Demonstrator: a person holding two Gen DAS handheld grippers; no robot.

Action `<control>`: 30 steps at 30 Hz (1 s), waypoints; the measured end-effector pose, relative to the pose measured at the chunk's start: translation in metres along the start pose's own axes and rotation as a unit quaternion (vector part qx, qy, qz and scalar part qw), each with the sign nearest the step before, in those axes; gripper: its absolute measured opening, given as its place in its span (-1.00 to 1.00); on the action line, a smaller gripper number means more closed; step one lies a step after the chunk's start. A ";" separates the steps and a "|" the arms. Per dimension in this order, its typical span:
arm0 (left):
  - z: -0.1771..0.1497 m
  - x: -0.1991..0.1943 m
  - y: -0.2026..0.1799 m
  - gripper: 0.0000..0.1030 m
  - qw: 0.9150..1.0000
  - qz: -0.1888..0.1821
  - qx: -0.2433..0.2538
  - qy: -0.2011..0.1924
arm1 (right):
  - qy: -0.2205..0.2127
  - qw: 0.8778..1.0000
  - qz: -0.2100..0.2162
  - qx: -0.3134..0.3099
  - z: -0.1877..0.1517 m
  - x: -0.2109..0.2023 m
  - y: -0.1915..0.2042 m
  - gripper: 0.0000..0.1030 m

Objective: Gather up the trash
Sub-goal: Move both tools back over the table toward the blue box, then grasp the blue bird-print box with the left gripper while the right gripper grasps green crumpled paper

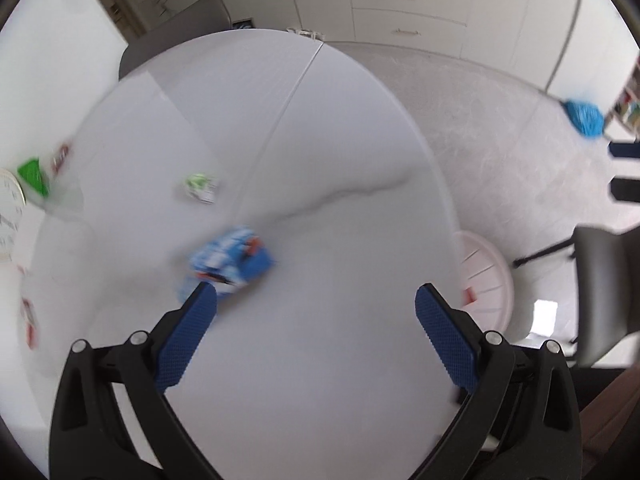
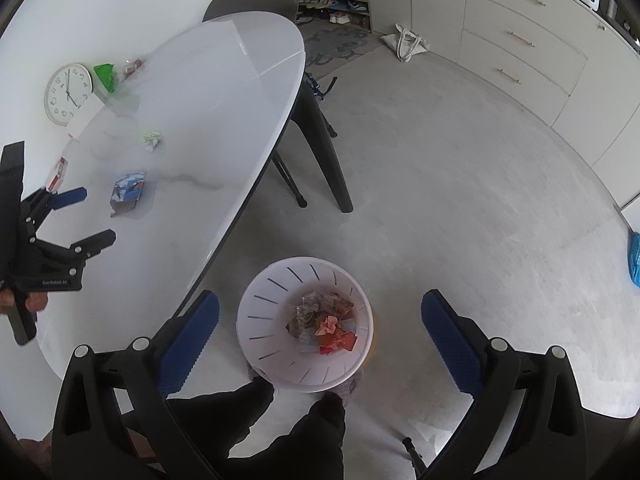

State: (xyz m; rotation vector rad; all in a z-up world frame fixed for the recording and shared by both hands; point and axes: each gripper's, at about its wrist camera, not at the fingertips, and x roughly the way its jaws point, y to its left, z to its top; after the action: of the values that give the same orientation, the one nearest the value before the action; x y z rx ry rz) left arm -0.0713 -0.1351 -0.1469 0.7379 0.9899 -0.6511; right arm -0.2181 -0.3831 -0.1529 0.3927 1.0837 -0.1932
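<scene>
A crumpled blue and white wrapper (image 1: 230,258) lies on the white table (image 1: 340,340), just beyond my left gripper's left fingertip; it also shows in the right wrist view (image 2: 129,192). A small green and white wrapper (image 1: 200,188) lies farther off (image 2: 152,140). My left gripper (image 1: 316,304) is open and empty above the table; the right wrist view shows it (image 2: 94,216) too. My right gripper (image 2: 320,308) is open and empty, over a white slotted bin (image 2: 256,304) on the floor that holds red and brown scraps (image 2: 326,326).
A green packet (image 2: 105,74), a round clock (image 2: 66,94) and red-white packets (image 2: 58,174) lie along the table's wall side. Chairs stand behind and under the table (image 2: 320,136). A tote bag (image 2: 408,44) and a blue bag (image 1: 584,116) lie on the floor.
</scene>
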 end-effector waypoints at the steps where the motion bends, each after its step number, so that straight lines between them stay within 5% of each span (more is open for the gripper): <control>1: 0.001 0.003 0.012 0.85 1.000 -0.001 0.014 0.001 | 0.000 1.000 -0.002 0.001 0.000 0.000 0.006 0.95; 7: 0.009 0.028 0.060 0.85 0.993 -0.034 0.109 0.012 | -0.002 1.000 -0.009 0.024 -0.005 -0.004 0.049 0.95; 14: 0.017 0.065 0.073 0.85 0.972 -0.105 0.207 0.036 | -0.002 0.997 -0.011 0.074 -0.009 -0.003 0.092 0.95; 16: 0.017 0.069 0.072 0.74 0.965 -0.119 0.233 0.028 | -0.001 0.997 -0.016 0.081 -0.010 -0.003 0.103 0.95; 19: 0.014 0.077 0.076 0.14 0.957 -0.145 0.247 0.034 | 0.005 0.996 -0.021 0.087 -0.008 0.000 0.116 0.95; 25: 0.004 0.074 0.099 0.04 0.965 -0.163 0.204 0.016 | 0.015 0.998 -0.015 0.060 0.009 0.011 0.141 0.95; 30: -0.007 0.056 0.140 0.04 0.985 -0.152 0.080 0.000 | 0.010 1.000 0.006 0.008 0.039 0.028 0.167 0.95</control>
State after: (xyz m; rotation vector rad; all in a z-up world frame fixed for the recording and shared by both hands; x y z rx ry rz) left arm 0.0554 -0.0558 -0.1649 0.7324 1.0698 -1.0048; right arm -0.1159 -0.2450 -0.1257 0.4163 1.1003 -0.1887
